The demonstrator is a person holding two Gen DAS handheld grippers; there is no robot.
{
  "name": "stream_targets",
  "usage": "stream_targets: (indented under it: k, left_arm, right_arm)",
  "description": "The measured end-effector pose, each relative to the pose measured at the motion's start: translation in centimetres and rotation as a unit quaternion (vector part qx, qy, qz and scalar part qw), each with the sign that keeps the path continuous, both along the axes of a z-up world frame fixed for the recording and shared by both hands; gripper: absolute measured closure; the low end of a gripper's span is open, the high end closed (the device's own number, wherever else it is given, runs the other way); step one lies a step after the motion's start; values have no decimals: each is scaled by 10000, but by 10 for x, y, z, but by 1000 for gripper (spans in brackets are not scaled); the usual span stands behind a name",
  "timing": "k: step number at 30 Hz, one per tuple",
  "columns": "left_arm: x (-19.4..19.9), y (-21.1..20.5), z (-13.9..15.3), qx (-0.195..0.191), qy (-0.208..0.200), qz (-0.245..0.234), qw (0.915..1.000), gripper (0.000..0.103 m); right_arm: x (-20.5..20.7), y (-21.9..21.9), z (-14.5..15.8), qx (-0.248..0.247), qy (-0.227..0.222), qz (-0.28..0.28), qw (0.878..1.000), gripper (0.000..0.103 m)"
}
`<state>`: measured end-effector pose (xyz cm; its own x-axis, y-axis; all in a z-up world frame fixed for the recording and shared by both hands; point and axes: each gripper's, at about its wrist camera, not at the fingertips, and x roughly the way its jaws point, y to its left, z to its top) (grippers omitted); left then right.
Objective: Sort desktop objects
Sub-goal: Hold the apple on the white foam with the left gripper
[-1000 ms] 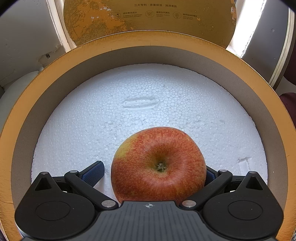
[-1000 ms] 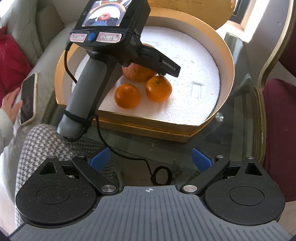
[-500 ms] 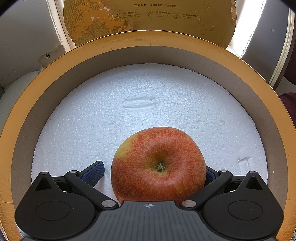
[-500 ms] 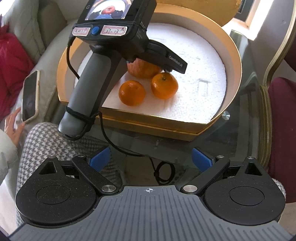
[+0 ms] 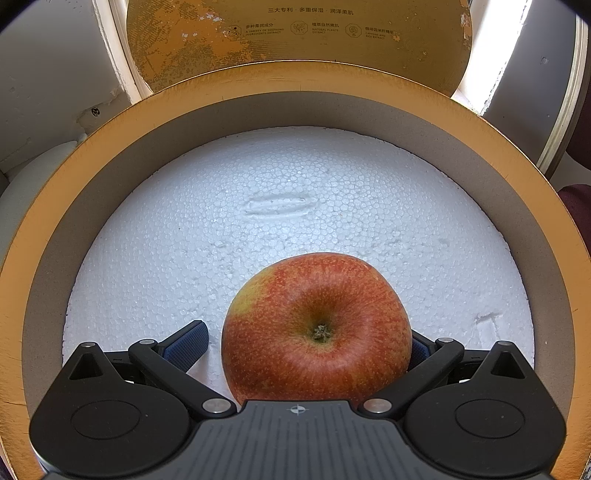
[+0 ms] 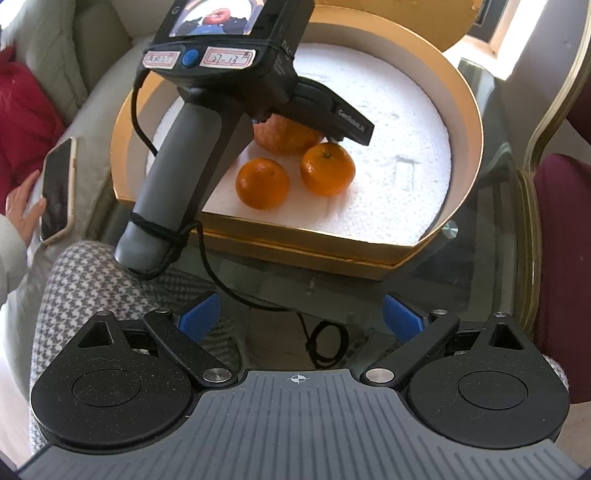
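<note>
A red-yellow apple (image 5: 317,328) rests stem up on the white foam (image 5: 295,206) inside a round gold box (image 5: 295,74). My left gripper (image 5: 301,345) stands open around it: the left pad (image 5: 184,345) is clear of the fruit, the right pad sits close beside it. In the right wrist view the apple (image 6: 284,136) lies half hidden under the left gripper's grey handle (image 6: 177,177), with two oranges (image 6: 262,183) (image 6: 327,168) just in front of it in the box (image 6: 469,147). My right gripper (image 6: 301,317) hangs open over the glass table, holding nothing.
The box's gold lid (image 5: 295,29) stands upright behind it. A hand holds a phone (image 6: 57,192) at the left, above a houndstooth-clad leg (image 6: 92,280). A black cable (image 6: 325,343) loops over the glass table (image 6: 480,280). A dark red chair (image 6: 561,221) stands right.
The left gripper and the apple have stayed put. The right gripper has shifted slightly, so the box sits a little further right in its view.
</note>
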<state>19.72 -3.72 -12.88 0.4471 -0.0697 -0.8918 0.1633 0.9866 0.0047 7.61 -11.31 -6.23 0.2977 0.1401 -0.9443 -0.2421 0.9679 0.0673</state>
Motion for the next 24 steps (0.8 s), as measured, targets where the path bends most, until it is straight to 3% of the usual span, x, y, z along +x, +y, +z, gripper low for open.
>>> stream_targets:
  k: [24]
  left_arm:
    - [3, -10, 5, 3, 9, -17, 10000, 0]
  right_arm:
    - [-1, 3, -8, -60, 147, 92, 9998, 5]
